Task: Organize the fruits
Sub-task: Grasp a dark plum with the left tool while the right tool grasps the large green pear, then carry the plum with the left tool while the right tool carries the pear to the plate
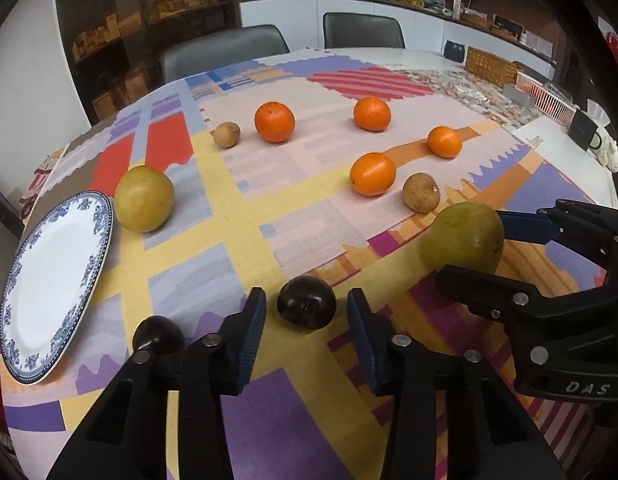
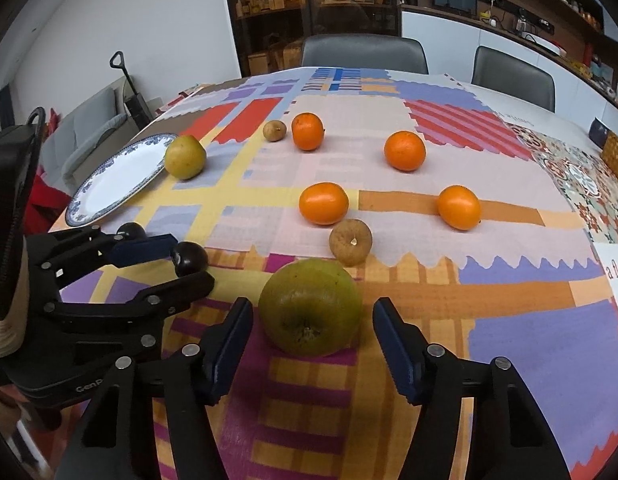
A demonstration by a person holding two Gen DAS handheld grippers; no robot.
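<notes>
- Bench (image 2: 529,360) under patchwork cloth; near edge close below both tools, open cloth mid-bench for moving.
- Blue-rimmed white china plate (image 1: 49,280) overhangs far left edge, bare; a knock could tip it.
- Large green round fruit (image 2: 309,306) between spread right tool (image 2: 313,344), untouched; may roll if one pad lands first.
- Dark plum (image 1: 307,304) between spread left tool (image 1: 307,332); second plum (image 1: 157,334) alongside risks a bump.

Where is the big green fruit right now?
The big green fruit sits on the tablecloth between the open fingers of the right gripper, just in front of a small brown fruit.
</notes>
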